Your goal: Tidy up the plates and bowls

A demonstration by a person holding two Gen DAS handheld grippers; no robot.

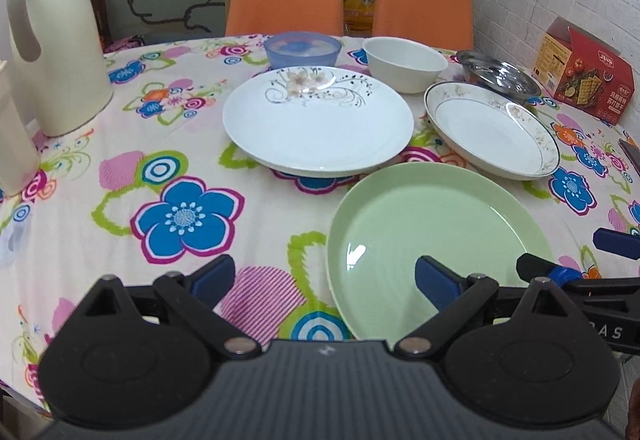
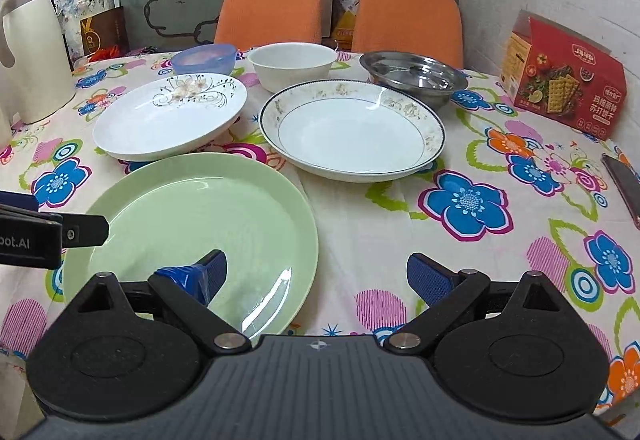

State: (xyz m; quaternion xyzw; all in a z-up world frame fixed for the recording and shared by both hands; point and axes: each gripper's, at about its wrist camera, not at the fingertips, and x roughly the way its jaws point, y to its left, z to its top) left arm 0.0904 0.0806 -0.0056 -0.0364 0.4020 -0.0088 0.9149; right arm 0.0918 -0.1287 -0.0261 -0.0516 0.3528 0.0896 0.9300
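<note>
i count three plates and three bowls on the flowered tablecloth (image 2: 400, 208). the plates: a green plate (image 2: 192, 232) nearest me, a white plate with a floral sprig (image 2: 168, 120) behind it to the left, which seems to sit on top of another white plate though i cannot tell for sure, and a gilt-rimmed white plate (image 2: 352, 128) behind it to the right. the bowls stand in a row along the far edge: a blue translucent bowl (image 2: 204, 58), a plain white bowl (image 2: 292, 66) and a steel bowl (image 2: 412, 74), the last just behind the gilt-rimmed plate. my left gripper (image 1: 324, 276) is spread wide with nothing between its fingers; its right finger hangs over the green plate's left part, its left finger over bare cloth. my right gripper (image 2: 316, 274) is just as wide and empty, its left finger over the green plate's right part, its right finger over the cloth. each gripper shows at the edge of the other's view, so they are near each other across that plate. around the dishes: a cream thermos jug (image 1: 52, 52) at far left, a red cracker box (image 2: 560, 80) at far right, a dark phone (image 2: 624, 184) lying at the right edge, and two orange chairs (image 2: 272, 8) behind the table.
</note>
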